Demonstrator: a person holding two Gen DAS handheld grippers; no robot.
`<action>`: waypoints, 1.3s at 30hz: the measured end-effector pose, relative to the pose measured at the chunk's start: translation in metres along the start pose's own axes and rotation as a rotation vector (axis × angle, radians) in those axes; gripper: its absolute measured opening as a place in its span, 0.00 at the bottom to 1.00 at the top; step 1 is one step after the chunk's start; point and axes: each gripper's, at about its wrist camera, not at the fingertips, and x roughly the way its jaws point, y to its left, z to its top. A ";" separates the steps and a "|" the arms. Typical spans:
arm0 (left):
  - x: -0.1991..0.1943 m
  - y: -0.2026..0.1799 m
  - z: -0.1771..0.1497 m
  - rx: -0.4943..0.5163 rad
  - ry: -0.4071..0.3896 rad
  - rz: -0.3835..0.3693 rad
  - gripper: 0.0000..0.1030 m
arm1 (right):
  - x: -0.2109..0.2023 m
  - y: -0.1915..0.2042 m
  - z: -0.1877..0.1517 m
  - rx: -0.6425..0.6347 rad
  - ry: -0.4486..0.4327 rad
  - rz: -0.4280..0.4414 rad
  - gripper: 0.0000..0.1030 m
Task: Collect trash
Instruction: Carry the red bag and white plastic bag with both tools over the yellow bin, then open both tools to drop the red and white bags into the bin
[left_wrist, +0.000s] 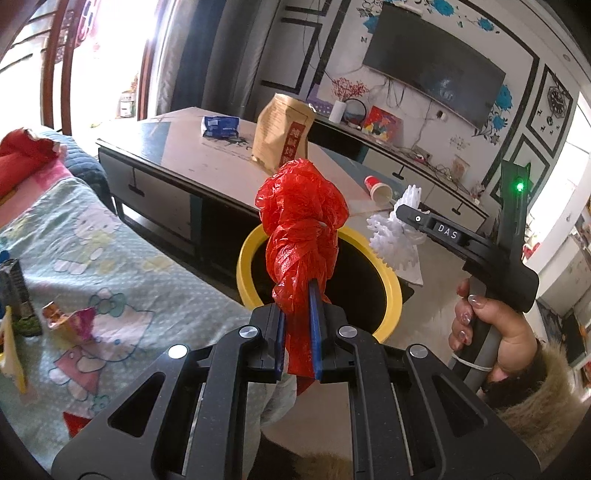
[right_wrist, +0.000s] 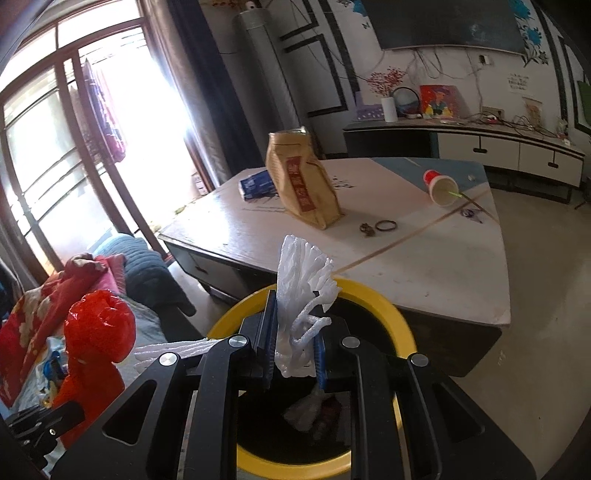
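Note:
My left gripper is shut on a crumpled red plastic bag, held up in front of the yellow-rimmed trash bin. My right gripper is shut on a piece of white foam netting, right over the same bin, whose dark inside holds some white and dark scraps. In the left wrist view the right gripper shows at the right with the netting at the bin's far rim. The red bag appears at lower left in the right wrist view.
A low table behind the bin carries a brown paper bag, a blue packet, a tipped red paper cup and small rings. A bed with a cartoon blanket and wrappers lies left. A TV cabinet lines the far wall.

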 end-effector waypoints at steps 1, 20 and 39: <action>0.003 -0.001 0.000 0.002 0.005 -0.001 0.06 | 0.003 -0.003 -0.001 0.002 0.005 -0.008 0.16; 0.073 -0.018 -0.001 0.023 0.129 -0.005 0.06 | 0.044 -0.041 -0.028 0.020 0.122 -0.056 0.16; 0.074 0.001 0.007 -0.055 0.081 0.007 0.68 | 0.046 -0.032 -0.033 0.004 0.144 -0.028 0.49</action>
